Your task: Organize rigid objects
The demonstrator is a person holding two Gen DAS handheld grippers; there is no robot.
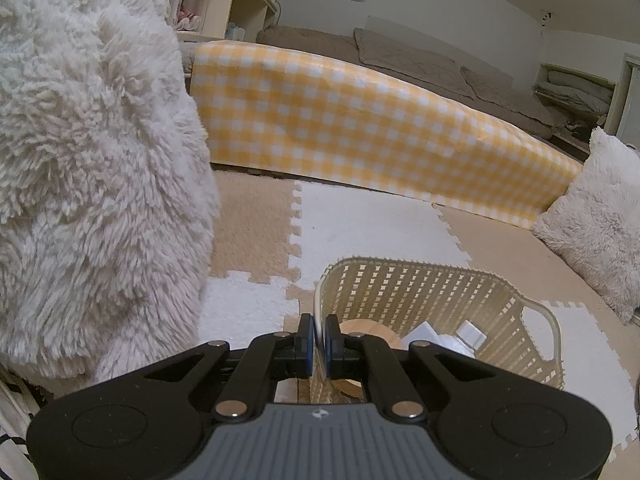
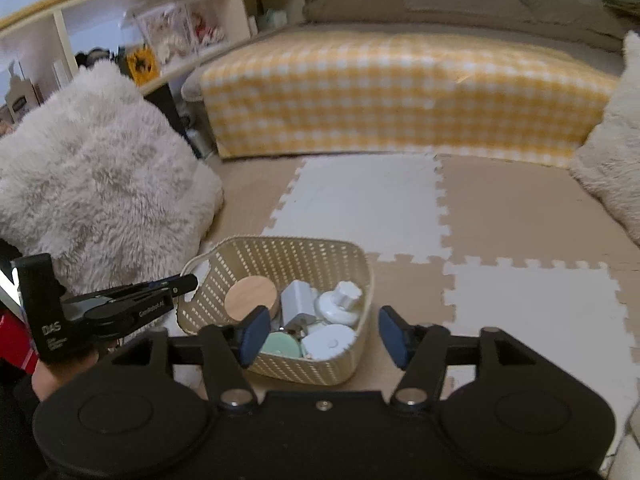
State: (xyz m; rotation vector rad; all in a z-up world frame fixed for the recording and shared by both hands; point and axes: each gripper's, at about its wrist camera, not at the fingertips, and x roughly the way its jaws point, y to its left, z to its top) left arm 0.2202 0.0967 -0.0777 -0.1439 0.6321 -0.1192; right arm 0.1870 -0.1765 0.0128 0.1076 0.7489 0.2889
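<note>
Right wrist view: the basket (image 2: pixel 280 364) at lower centre is filled with small items; its rim is clamped by the left tool (image 2: pixel 188 280). The right tool (image 2: pixel 320 338) is held open, empty. Little seems left.

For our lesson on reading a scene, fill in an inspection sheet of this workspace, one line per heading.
Surface: foam floor mat, beige and white tiles.
Job's things: basket holding wooden-lidded jar, white knob piece, mint disc.
Clutter: nothing seen.
Grippers: left gripper shut on the basket's rim; right gripper open, empty.
Cables: nothing seen.
Surroundings: fluffy cushion, yellow checked cover, shelf unit.
</note>
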